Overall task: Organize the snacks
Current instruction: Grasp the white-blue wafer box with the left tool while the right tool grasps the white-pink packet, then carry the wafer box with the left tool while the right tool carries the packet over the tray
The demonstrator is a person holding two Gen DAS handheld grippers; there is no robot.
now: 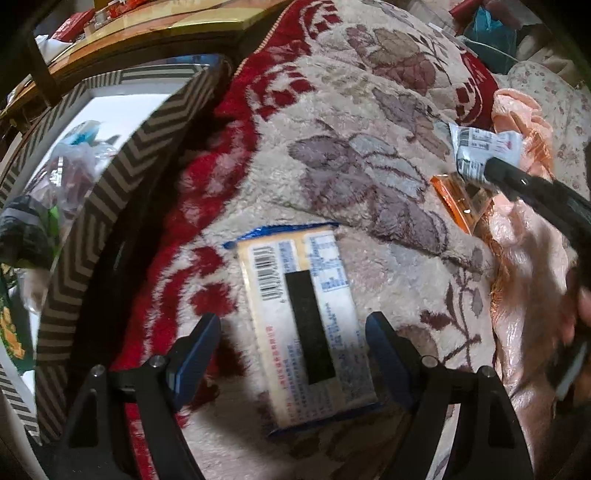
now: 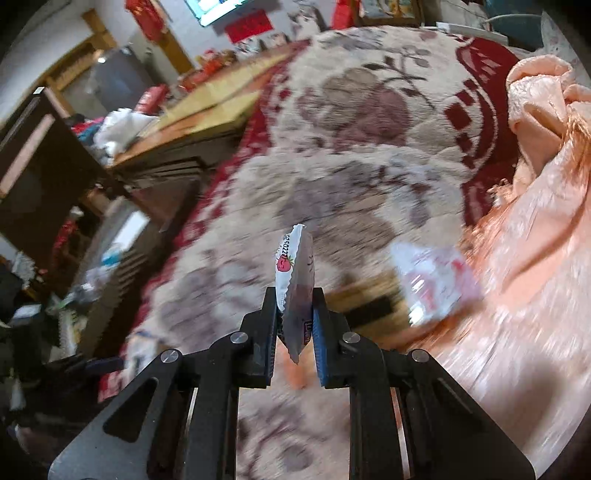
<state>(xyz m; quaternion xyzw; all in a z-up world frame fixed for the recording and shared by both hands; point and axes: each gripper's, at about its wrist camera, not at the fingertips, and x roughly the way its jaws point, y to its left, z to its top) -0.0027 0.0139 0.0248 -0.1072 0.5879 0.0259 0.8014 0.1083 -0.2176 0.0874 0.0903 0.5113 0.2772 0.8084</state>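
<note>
A cream and blue snack packet (image 1: 306,325) lies face down on the flowered blanket (image 1: 351,122). My left gripper (image 1: 293,328) is open with one finger on each side of it, low over the blanket. My right gripper (image 2: 294,295) is shut on a small white sachet with a strawberry print (image 2: 293,269), held edge-up above the blanket. The same sachet (image 1: 484,147) shows in the left wrist view, clamped in the right gripper's black fingers (image 1: 517,181). An orange packet (image 1: 461,199) lies under it. A blurred white packet (image 2: 432,280) lies on the blanket ahead.
A round basket with a zigzag rim (image 1: 96,206) holds several wrapped snacks at the left. A wooden table (image 1: 155,33) stands behind it. A peach satin cloth (image 2: 535,236) is bunched at the right.
</note>
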